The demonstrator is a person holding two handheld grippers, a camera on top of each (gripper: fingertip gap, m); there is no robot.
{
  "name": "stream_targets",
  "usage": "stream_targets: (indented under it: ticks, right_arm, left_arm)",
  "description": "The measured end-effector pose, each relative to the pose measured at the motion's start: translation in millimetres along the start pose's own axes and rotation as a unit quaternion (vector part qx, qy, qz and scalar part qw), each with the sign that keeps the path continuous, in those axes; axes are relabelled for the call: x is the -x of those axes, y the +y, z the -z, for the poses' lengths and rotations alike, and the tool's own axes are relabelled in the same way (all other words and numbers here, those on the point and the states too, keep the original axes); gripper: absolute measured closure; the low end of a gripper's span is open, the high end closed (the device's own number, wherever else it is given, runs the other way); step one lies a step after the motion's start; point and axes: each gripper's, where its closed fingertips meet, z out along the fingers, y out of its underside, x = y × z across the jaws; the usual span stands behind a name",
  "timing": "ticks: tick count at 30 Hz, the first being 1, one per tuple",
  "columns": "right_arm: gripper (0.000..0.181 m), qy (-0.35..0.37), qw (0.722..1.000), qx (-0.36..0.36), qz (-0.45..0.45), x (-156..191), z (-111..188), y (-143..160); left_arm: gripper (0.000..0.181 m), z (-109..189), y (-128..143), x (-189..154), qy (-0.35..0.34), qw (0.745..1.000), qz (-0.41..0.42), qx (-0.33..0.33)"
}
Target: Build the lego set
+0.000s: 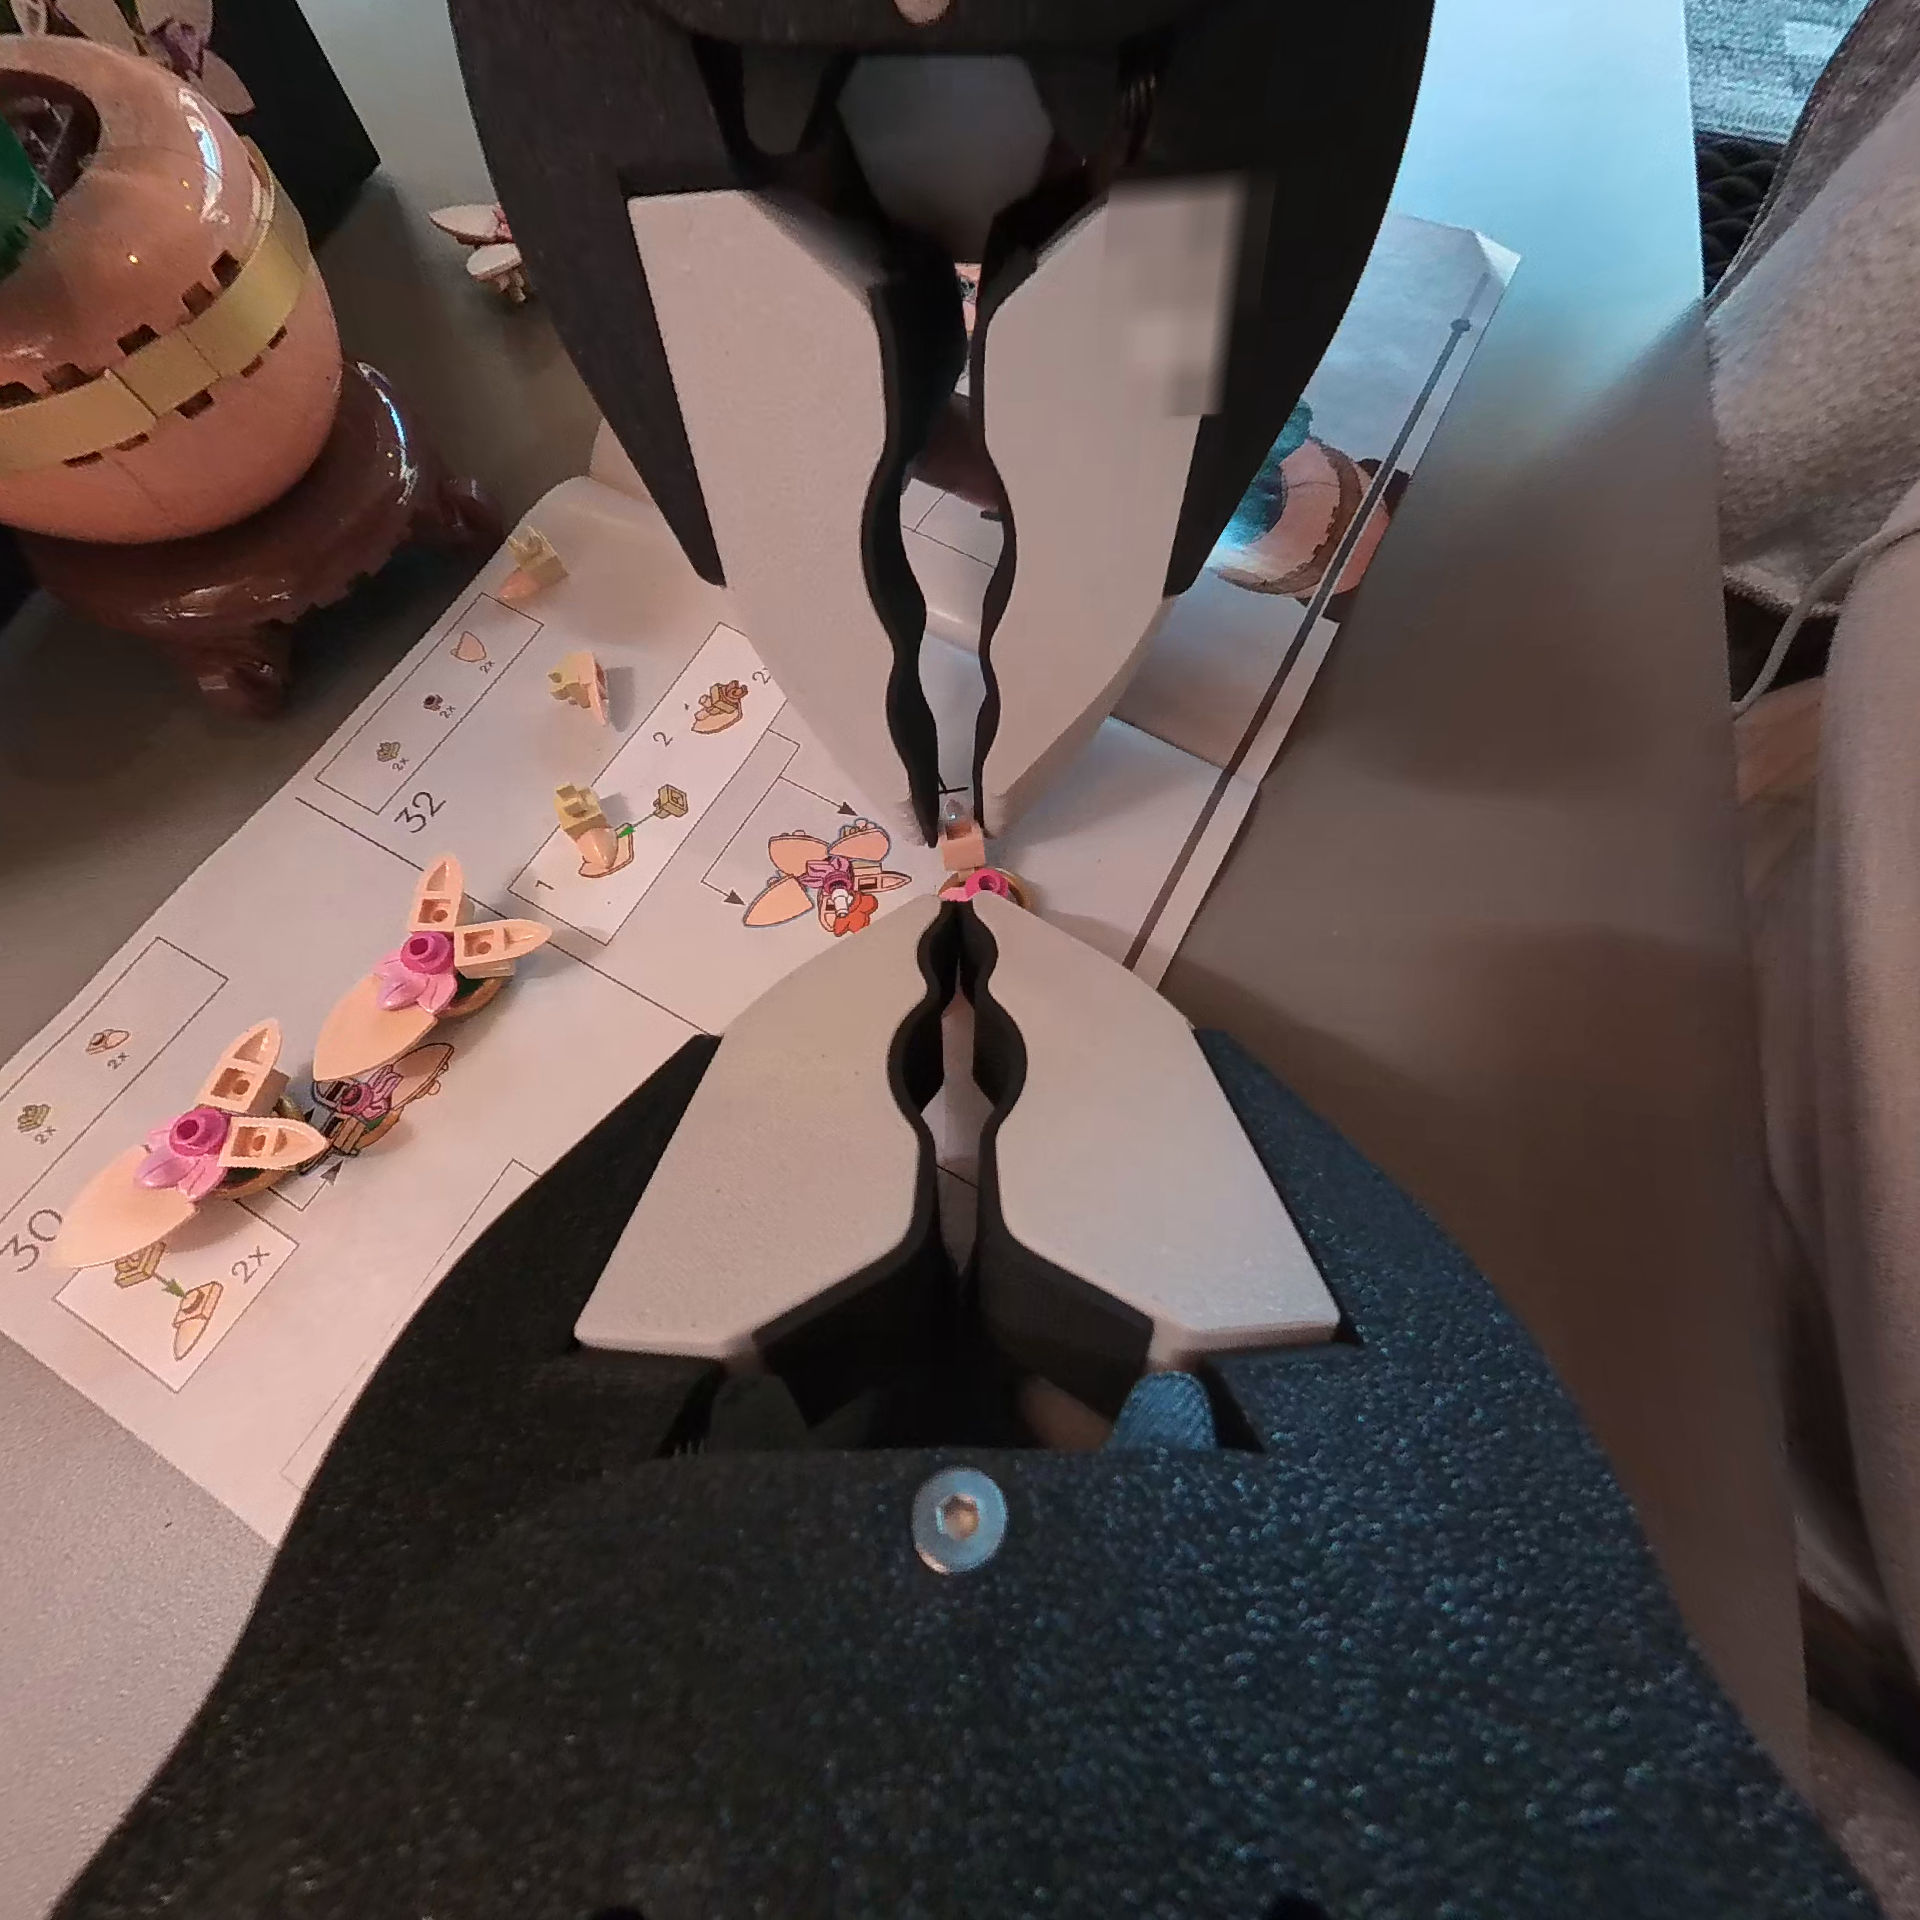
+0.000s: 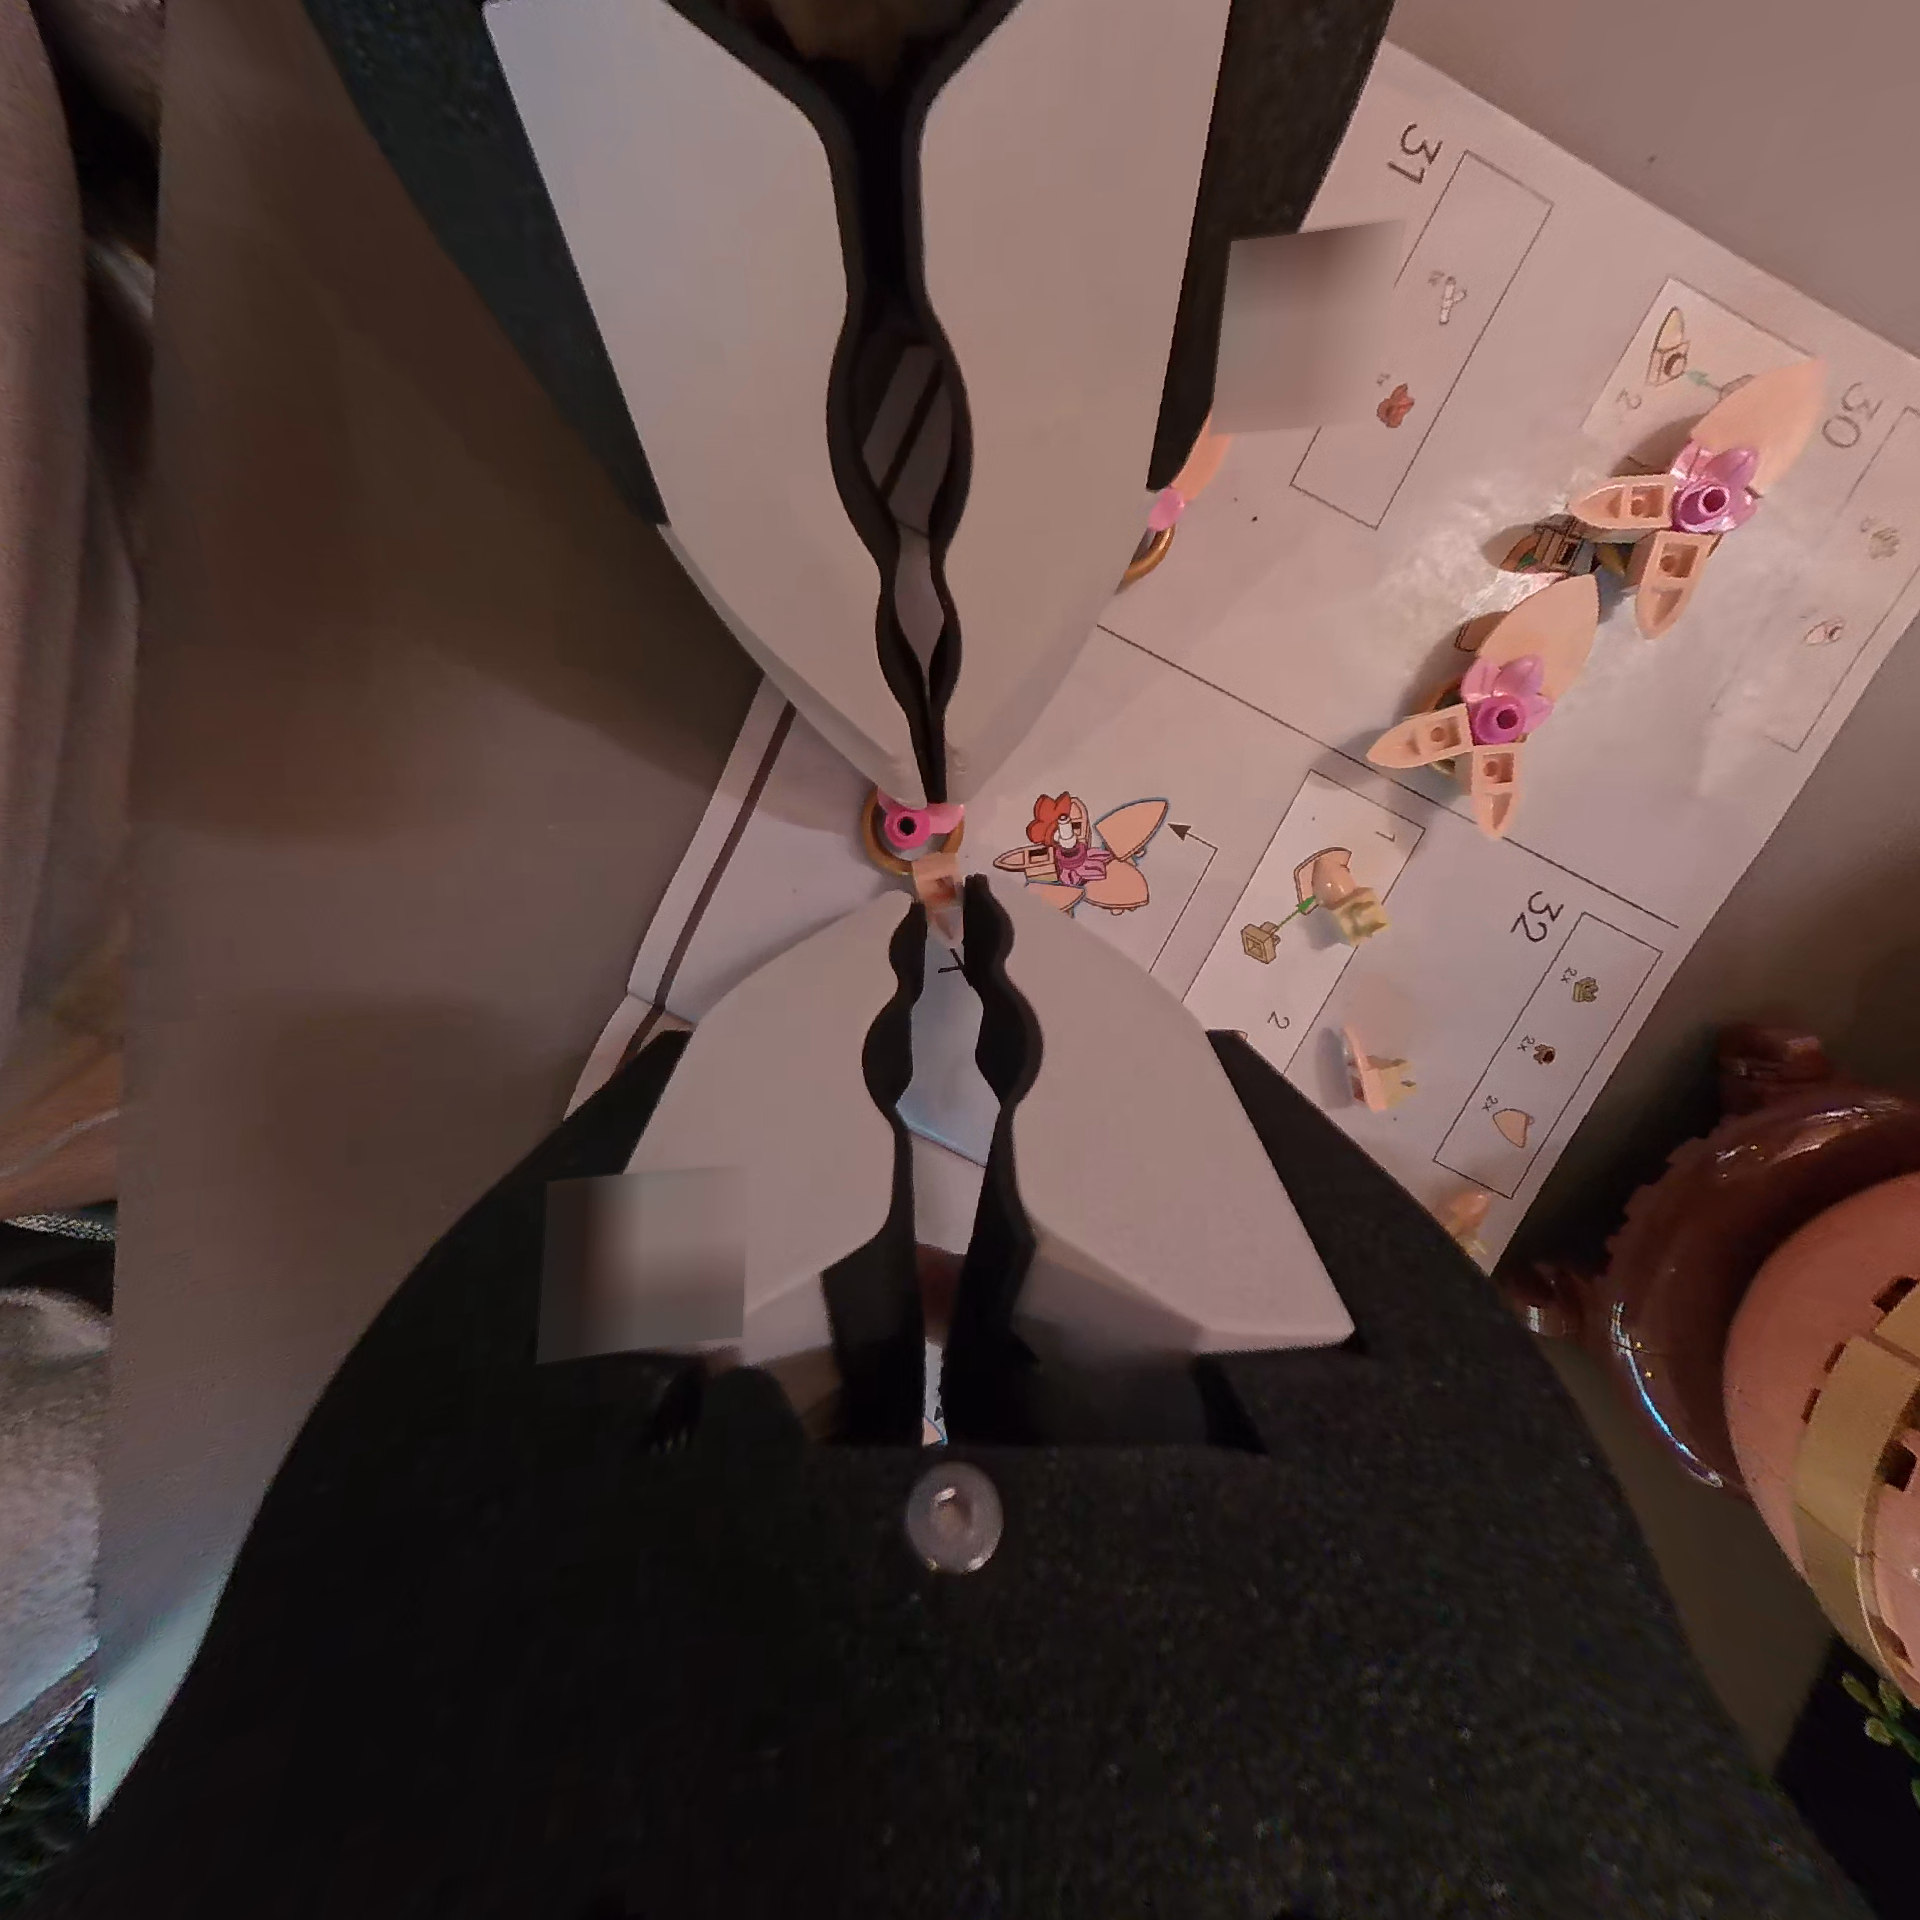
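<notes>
My left gripper (image 1: 951,920) is shut on a small flower part: a pink stud on a gold ring (image 1: 982,886), also visible in the right wrist view (image 2: 909,826). My right gripper (image 2: 945,899) faces it tip to tip and is shut on a small tan piece (image 2: 935,881), which touches the ring's edge. In the left wrist view the right gripper (image 1: 954,821) comes down from the top with the tan piece (image 1: 961,844). Both hover just above the open instruction booklet (image 1: 312,914).
Two built flowers with tan petals and pink centres (image 1: 426,987) (image 1: 187,1153) lie on the booklet's left part. Small tan and yellow pieces (image 1: 582,686) (image 1: 587,826) lie nearby. A pink and yellow pot model on a brown stand (image 1: 135,343) is far left. A person's grey clothing (image 1: 1818,727) is right. My two grippers' fingertips are within a few centimetres of each other.
</notes>
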Motion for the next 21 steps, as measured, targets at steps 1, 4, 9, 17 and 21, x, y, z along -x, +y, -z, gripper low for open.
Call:
stream_targets:
  ticks: [1,4,9,17,21]
  right_arm:
    - [0.174,0.001,1.0,0.001,0.002,0.0,-0.1,0.0]
    - [0.174,0.004,1.0,0.004,0.005,0.2,-0.6,0.5]
    - [0.174,0.009,1.0,0.002,0.007,0.7,-1.0,-0.4]
    - [0.174,0.04,0.999,0.01,0.03,1.9,-2.1,-1.5]
    - [0.174,0.04,0.999,0.009,0.018,1.1,-4.5,3.6]
  left_arm:
    - [0.181,-0.1,-0.1,0.0,0.0,1.0,0.0,0.0]
    - [0.181,-0.1,-0.1,0.0,0.0,1.0,0.0,0.0]
    - [0.181,0.0,0.1,-0.1,0.001,1.0,0.001,0.0]
    - [0.181,0.1,0.2,-0.2,0.001,1.0,0.001,-0.001]
    - [0.181,0.1,0.3,-0.4,0.002,1.0,0.002,-0.001]
